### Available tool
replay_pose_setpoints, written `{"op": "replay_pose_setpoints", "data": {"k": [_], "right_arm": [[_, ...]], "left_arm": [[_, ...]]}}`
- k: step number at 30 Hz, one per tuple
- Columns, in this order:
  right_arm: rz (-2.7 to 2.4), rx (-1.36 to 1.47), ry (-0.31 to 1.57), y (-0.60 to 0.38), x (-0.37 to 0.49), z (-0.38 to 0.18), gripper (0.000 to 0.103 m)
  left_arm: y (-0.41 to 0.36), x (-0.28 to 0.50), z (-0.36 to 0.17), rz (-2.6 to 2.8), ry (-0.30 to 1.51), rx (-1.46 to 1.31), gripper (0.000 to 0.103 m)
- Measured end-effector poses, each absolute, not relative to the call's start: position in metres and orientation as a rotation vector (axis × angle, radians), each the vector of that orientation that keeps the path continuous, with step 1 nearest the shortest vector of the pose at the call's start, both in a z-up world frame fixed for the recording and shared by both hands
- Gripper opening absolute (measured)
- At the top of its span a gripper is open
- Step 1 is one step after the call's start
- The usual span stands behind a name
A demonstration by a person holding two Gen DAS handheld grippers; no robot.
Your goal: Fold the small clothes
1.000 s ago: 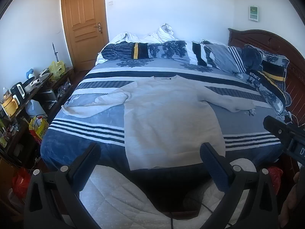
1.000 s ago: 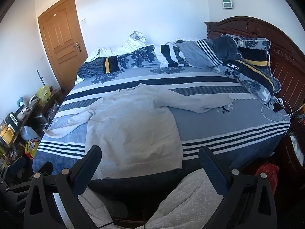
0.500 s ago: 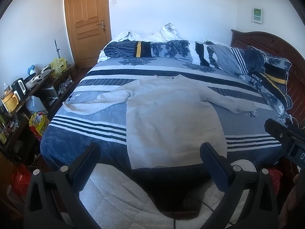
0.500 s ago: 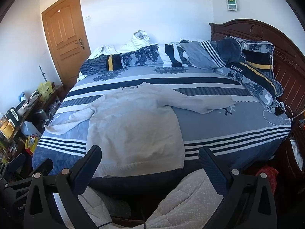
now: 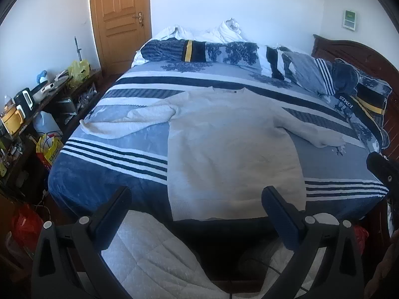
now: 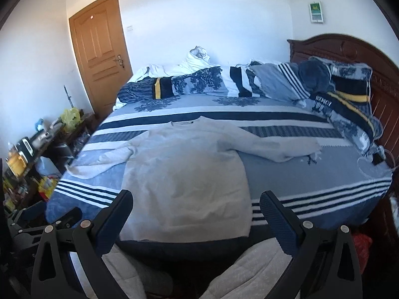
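White sweater (image 5: 232, 149) lies flat, front side down or up not determinable, on the bed (image 5: 112, 174) with blue, grey and white striped cover. Hem at the near edge of the bed, collar toward the far side. Both sleeves spread: one out to the left (image 5: 119, 127), the other out to the right (image 5: 316, 134), each resting on the cover.

Left gripper (image 5: 197, 199): jaws spread wide, nothing between them, held above the near edge of the bed, apart from the sweater hem. Right gripper (image 6: 195, 203): likewise wide and empty, hovering over the hem region (no contact visible in either view). The right gripper's tip also shows at the right edge of the left wrist view.

Rumpled bedding and pillows (image 6: 261, 82) piled along the far side and against the dark wooden headboard (image 6: 349, 47) at right. Wooden door (image 5: 119, 17) far left, closed. Cluttered low shelf (image 5: 30, 99) along the left wall. Quilted white fabric (image 5: 149, 261) below the grippers, near the camera.
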State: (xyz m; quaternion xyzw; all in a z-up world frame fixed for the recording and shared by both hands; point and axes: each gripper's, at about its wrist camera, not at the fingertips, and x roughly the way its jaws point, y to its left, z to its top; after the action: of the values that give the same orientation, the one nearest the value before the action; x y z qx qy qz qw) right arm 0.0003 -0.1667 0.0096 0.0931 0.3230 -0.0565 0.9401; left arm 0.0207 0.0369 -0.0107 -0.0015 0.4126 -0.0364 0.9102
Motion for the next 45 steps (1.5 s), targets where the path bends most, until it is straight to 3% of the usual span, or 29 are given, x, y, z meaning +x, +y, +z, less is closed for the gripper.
{"op": "replay_pose_setpoints", "data": {"k": [27, 45], "right_arm": [[0.104, 0.228, 0.755, -0.118, 0.153, -0.022, 0.103], [0.121, 0.123, 0.812, -0.076, 0.226, -0.047, 0.103]], "left_arm": [[0.105, 0.149, -0.07, 0.088, 0.952, -0.112, 0.103], [0.129, 0.189, -0.098, 0.152, 0.994, -0.111, 0.103]]}}
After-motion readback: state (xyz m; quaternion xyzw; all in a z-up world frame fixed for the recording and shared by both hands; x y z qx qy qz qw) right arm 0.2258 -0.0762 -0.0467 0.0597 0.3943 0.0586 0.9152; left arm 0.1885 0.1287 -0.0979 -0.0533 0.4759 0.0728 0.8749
